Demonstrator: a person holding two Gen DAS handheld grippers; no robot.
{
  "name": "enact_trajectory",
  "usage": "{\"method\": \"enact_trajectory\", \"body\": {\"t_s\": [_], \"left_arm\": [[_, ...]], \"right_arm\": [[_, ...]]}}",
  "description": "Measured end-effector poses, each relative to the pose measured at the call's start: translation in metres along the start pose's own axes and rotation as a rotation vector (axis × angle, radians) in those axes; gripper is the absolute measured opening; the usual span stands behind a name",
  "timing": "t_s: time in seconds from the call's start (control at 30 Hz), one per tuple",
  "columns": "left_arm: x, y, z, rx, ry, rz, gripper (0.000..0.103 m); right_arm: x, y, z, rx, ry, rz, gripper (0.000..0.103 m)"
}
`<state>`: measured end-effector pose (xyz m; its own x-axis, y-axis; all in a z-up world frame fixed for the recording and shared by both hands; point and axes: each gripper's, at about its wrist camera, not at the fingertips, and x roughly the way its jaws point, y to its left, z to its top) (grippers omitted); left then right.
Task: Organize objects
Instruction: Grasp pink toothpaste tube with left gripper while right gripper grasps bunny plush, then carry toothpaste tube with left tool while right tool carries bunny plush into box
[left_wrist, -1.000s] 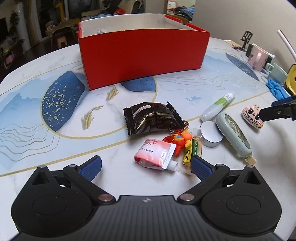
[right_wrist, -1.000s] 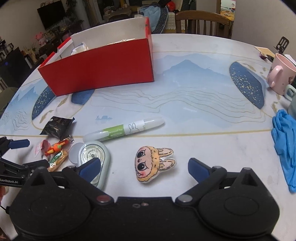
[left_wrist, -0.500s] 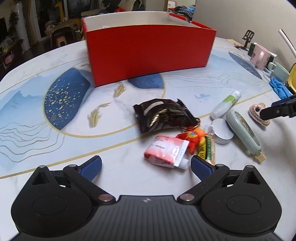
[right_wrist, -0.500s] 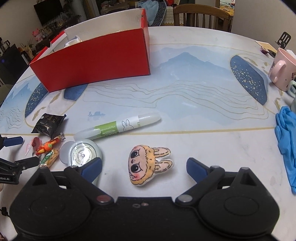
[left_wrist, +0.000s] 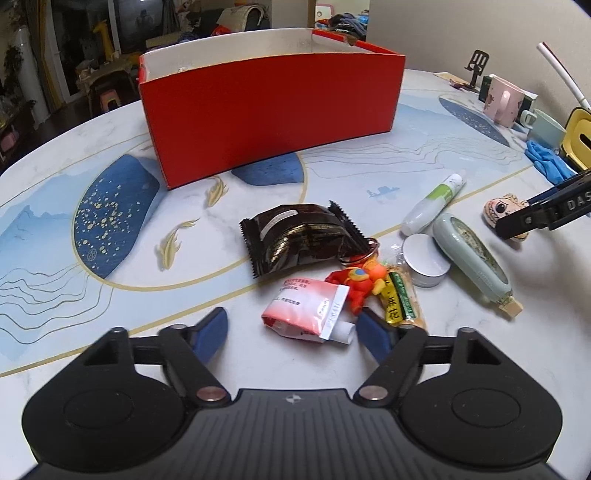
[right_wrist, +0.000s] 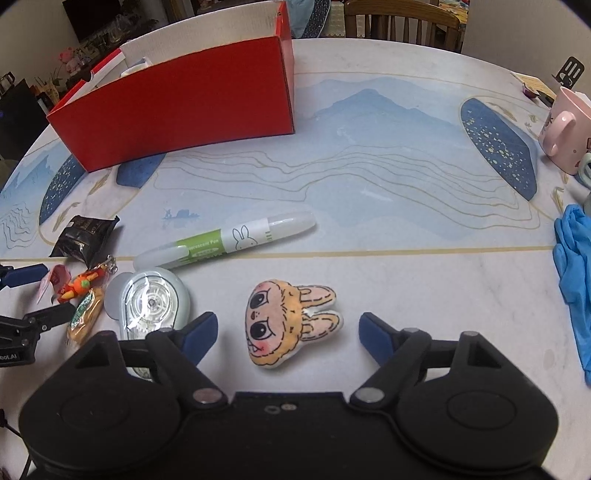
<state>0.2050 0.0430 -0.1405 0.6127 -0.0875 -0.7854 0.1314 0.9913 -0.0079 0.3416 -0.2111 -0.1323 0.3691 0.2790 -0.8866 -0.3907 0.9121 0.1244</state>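
Closing my left tool (left_wrist: 291, 328) around the pink sachet (left_wrist: 306, 308), jaws apart and narrowing, I want its pads clear of the orange keychain (left_wrist: 360, 282). My right tool (right_wrist: 288, 334) likewise narrows, apart, astride the bunny plush (right_wrist: 286, 323); squeeze its middle.

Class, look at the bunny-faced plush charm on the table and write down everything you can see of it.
The plush charm is a small, flat, soft-looking fabric piece: an orange-tan furry head with a peach face, big black eyes, pink cheeks and two bunny ears outlined in black. It lies flat, face up, on the marble-patterned table, ears pointing right. It sits between the blue pads of the right hand-held gripper, whose jaws have been closing but do not yet touch it.
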Motion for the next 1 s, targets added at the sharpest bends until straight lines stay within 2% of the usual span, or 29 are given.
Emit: {"method": "enact_trajectory", "body": {"t_s": [0.07, 0.13, 0.2, 0.3, 0.37, 0.73, 1.0], "left_arm": [[-0.001, -0.002, 0.001, 0.012, -0.002, -0.002, 0.058], [-0.002, -0.004, 0.002, 0.022, 0.000, -0.008, 0.052], [-0.002, -0.005, 0.002, 0.024, 0.009, -0.005, 0.052], [-0.002, -0.005, 0.004, 0.013, 0.019, 0.001, 0.051], [-0.003, -0.004, 0.004, 0.000, 0.029, 0.007, 0.051], [-0.023, 0.005, 0.007, -0.108, 0.059, 0.001, 0.051], [-0.052, 0.005, 0.023, -0.164, 0.024, -0.032, 0.051]], "right_arm": [[0.001, 0.001, -0.001, -0.008, 0.005, 0.000, 0.075], [0.002, 0.003, -0.002, -0.015, 0.007, -0.005, 0.072], [0.002, 0.005, -0.003, -0.029, 0.003, -0.008, 0.067], [0.001, 0.009, -0.004, -0.054, -0.004, -0.017, 0.053], [0.000, 0.009, -0.004, -0.058, -0.008, -0.014, 0.050], [-0.020, 0.019, -0.004, -0.076, -0.044, 0.009, 0.048], [-0.051, 0.041, 0.007, -0.144, -0.098, 0.056, 0.048]]}}
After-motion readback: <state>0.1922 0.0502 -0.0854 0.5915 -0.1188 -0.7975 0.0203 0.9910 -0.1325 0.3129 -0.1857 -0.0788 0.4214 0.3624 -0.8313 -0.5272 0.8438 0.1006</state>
